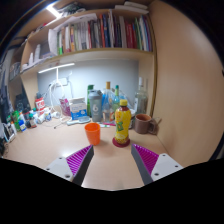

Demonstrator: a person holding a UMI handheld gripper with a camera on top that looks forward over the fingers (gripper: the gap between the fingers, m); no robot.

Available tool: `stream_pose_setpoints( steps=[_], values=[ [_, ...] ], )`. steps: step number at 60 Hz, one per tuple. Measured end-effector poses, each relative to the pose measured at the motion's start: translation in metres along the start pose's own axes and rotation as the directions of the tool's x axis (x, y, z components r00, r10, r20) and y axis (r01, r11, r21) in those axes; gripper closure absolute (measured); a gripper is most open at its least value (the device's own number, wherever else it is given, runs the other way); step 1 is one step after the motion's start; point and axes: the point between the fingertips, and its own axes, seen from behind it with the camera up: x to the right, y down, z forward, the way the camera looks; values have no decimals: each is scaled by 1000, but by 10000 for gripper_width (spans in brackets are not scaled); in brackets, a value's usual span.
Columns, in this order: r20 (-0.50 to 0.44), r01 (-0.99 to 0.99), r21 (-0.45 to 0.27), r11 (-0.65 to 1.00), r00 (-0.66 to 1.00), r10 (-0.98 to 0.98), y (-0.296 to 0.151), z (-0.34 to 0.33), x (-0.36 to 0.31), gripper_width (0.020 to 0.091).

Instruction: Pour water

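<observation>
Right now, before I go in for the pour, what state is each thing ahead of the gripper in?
gripper: open, holding nothing.
bottle: upright on the desk, cap on, yellow liquid inside, just beyond the fingers.
orange cup: upright, beside the bottle; contents not visible.
desk: bare just ahead of the fingers.

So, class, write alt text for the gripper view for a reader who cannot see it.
An open gripper hovers over a desk, short of an orange cup and a yellow-labelled bottle standing side by side beyond its fingers. Behind them lie cluttered items and, above, a bookshelf.
</observation>
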Motion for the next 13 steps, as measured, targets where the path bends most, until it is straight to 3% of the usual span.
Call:
stream_pose_setpoints(
  steps=[13],
  values=[
    [-31, -25, 24, 999, 999, 26, -15, -103, -31, 258]
  ],
)
